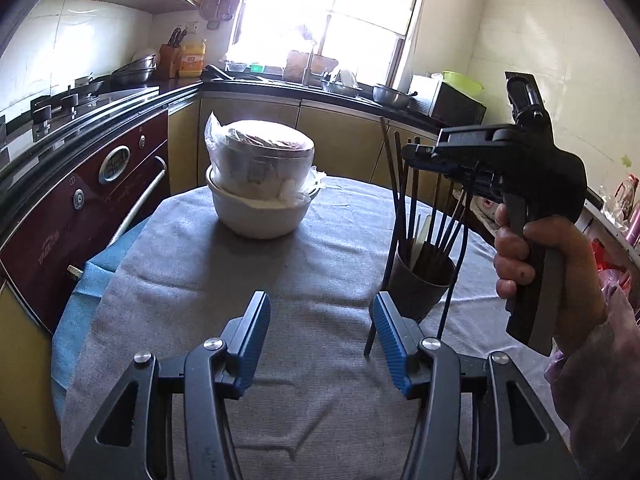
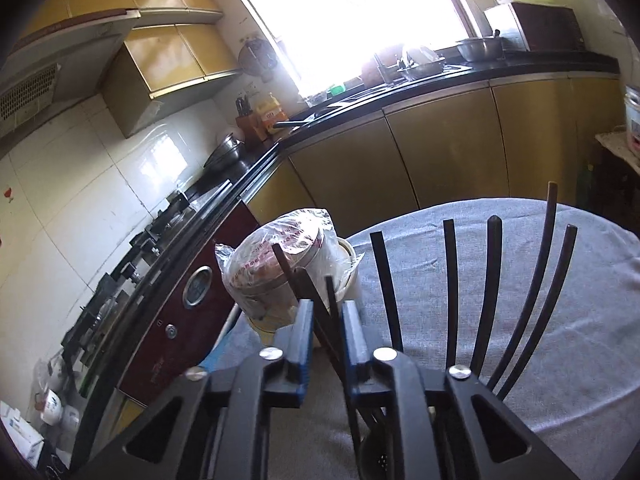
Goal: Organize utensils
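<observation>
Grey cloth (image 1: 320, 272) bare between left fingers (image 1: 256, 328), apart; right fingers (image 2: 300, 332) clamp chopsticks (image 2: 320, 312) above cup (image 1: 420, 280).

Chopsticks (image 1: 436, 220) in cup (image 1: 420, 280) on table (image 1: 320, 400); stacked bowls (image 1: 260, 184) left, behind.

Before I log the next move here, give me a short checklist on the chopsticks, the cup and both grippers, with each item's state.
1. Right gripper closed on chopsticks: ok, a few sit between its fingers.
2. Cup upright on the tablecloth: ok.
3. Other chopsticks inside the cup: ok, fanned out.
4. Left gripper free: ok, open and empty.
5. Stacked bowls apart from the cup: ok.
6. Grip firmness: cannot tell.
</observation>
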Available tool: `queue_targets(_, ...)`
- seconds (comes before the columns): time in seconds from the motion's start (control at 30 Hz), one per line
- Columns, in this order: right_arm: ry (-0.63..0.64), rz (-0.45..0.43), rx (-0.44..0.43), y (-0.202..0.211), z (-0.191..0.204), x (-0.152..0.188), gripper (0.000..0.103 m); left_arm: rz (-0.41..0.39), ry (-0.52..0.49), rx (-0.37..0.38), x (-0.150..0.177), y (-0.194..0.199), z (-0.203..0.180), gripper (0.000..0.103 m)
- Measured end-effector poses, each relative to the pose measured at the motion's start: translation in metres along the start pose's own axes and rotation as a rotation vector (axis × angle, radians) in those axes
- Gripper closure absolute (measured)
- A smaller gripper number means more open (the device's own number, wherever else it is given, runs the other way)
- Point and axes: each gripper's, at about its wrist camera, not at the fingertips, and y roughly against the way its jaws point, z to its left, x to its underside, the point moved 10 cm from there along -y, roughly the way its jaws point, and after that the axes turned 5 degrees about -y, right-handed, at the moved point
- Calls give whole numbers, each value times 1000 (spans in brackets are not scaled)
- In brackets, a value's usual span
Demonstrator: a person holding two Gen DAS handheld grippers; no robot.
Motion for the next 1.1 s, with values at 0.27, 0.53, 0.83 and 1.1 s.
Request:
queue_targets(0.27, 75, -22, 37, 13, 10, -1, 98, 5, -2, 34, -1, -1, -6, 48)
queue_targets(0.53, 32, 5, 10, 14, 3, -6, 90, 63, -92, 151, 8, -71, -24, 39)
queue_targets(0.83, 20, 21, -36, -1, 1, -11, 88, 90, -119, 328, 11, -115, -49, 39)
queue_targets(1.1, 28, 7, -60, -6, 2, -10, 89, 115, -140, 382, 18, -135, -54, 40)
